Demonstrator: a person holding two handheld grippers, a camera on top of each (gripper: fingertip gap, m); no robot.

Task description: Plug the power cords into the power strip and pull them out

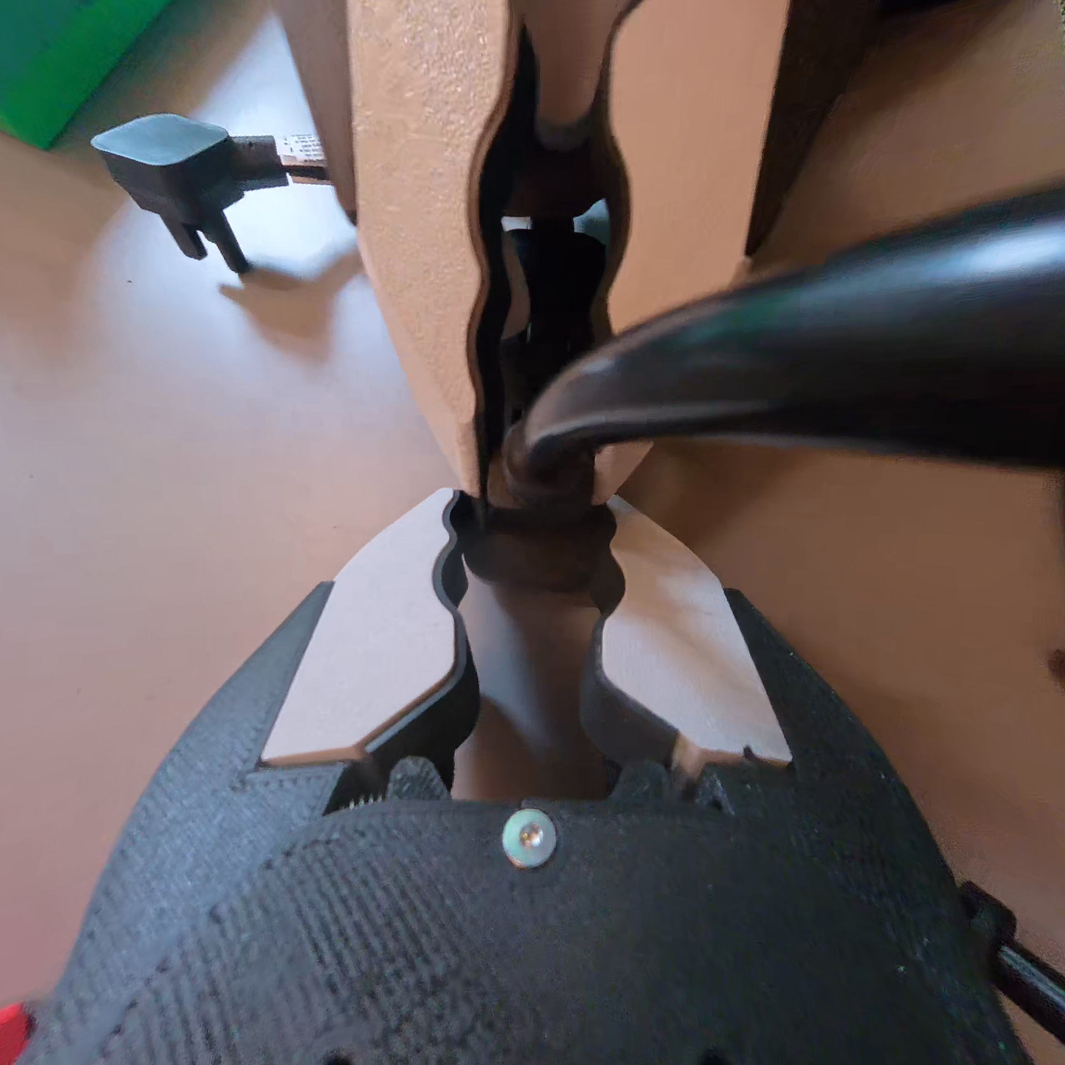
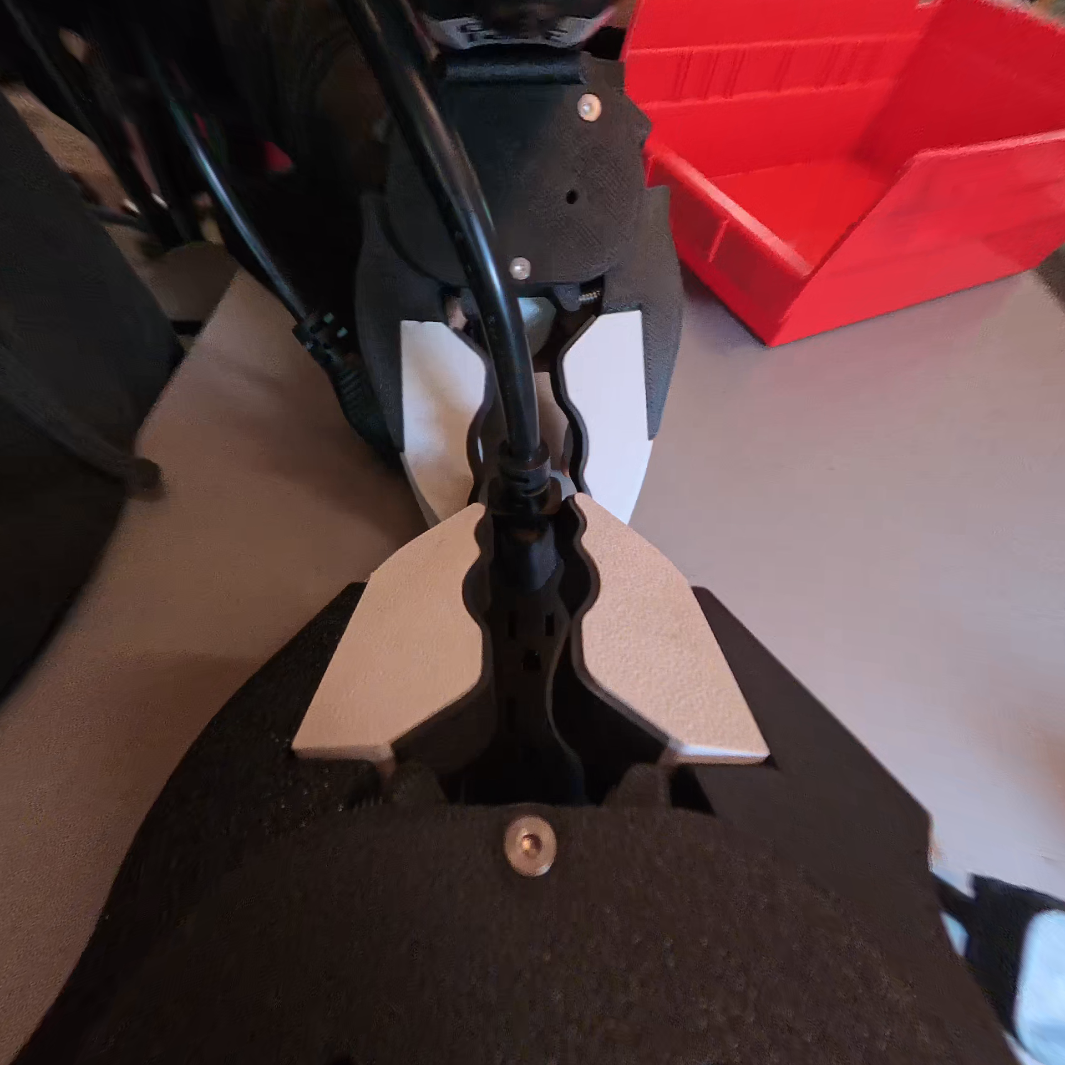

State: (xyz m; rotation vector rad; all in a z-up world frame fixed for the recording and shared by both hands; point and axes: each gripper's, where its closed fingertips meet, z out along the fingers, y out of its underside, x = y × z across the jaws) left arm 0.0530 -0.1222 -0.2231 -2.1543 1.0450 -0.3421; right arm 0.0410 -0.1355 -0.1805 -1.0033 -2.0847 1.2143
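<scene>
While both grippers pinch one black cord end, nothing is plugged in.
Left gripper (image 1: 533,513) and right gripper (image 2: 530,518) meet tip-to-tip on its strain relief (image 2: 521,467); a spare plug (image 1: 173,173) lies left of them on the bench (image 1: 173,461). Opposed pulls could kink the cord.

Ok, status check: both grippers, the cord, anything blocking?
Left gripper and right gripper nose to nose, both shut on the thick black power cord. Spare black plug lies loose on the table. Nothing blocking.

A black power cord (image 2: 521,397) curved down into its ribbed plug (image 2: 527,553), which stood clamped between both sets of tongs. A second black plug (image 1: 173,173) lay free on the worktop (image 1: 173,461), prongs down.
</scene>
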